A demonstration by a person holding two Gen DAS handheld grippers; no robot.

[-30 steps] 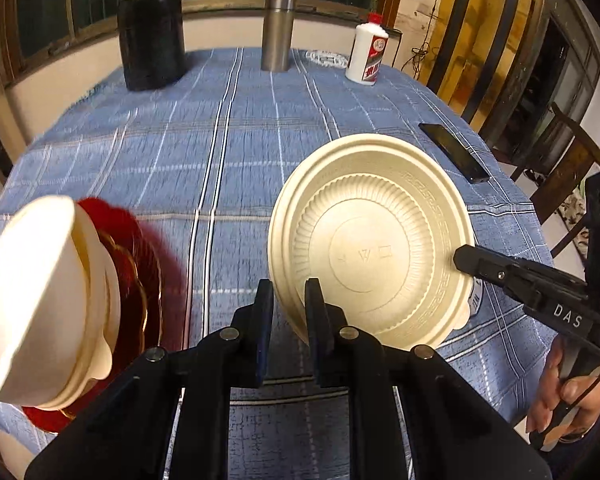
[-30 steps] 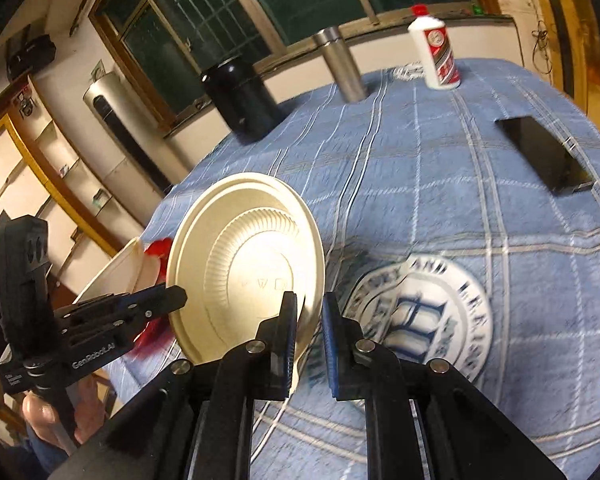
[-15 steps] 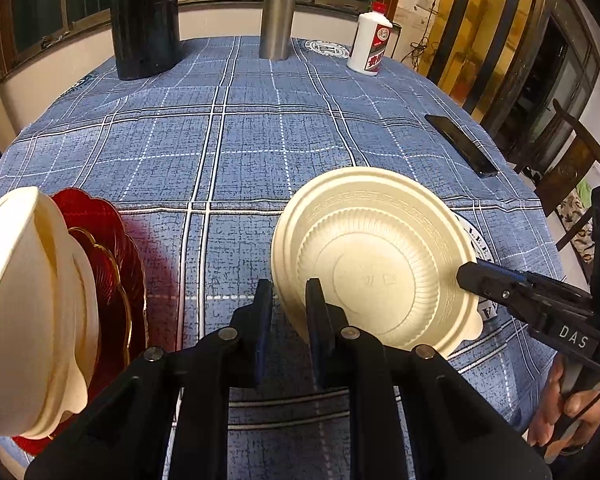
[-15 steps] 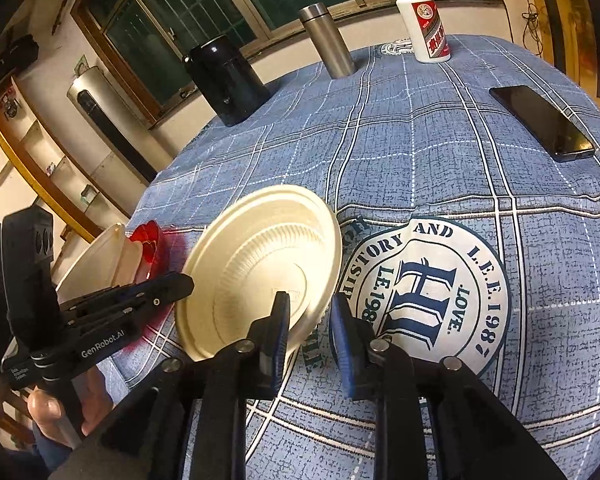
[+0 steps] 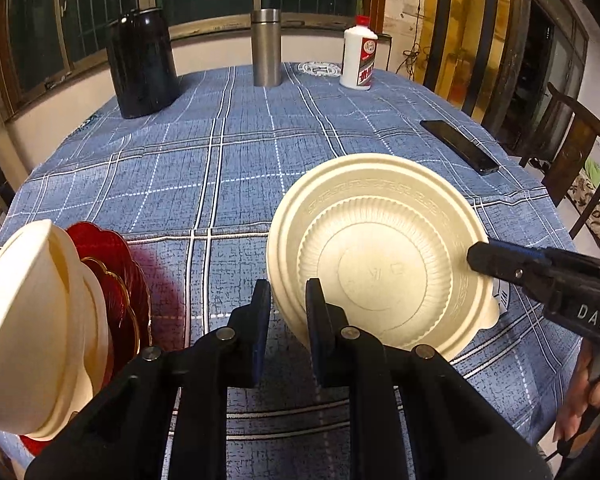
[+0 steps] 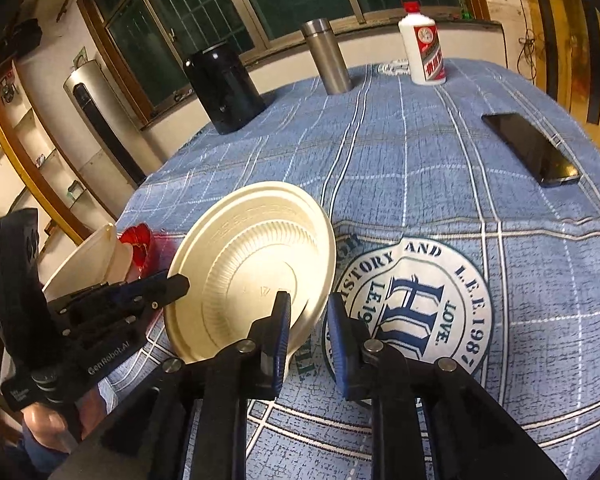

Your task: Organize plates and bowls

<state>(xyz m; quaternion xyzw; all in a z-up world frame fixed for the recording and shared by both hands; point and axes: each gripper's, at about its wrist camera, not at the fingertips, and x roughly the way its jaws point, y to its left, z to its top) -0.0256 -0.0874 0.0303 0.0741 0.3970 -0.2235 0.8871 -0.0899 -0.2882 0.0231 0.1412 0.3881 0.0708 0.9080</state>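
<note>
Left gripper (image 5: 287, 308): jaws set on the near-left rim of the cream plate (image 5: 384, 264), closed on it. Right gripper (image 6: 306, 312): jaws parted, rim lying between them, not visibly pinched. The plate is held tilted just above the blue checked tablecloth (image 5: 240, 152), right of 1 stack of cream bowls (image 5: 32, 320) on red plates (image 5: 112, 264). The plate is judged light, thin and slightly flexible, its ribbed rim offering grip; it is best taken at the rim with modest squeeze, since 1-sided holding may let it sag or swivel.
</note>
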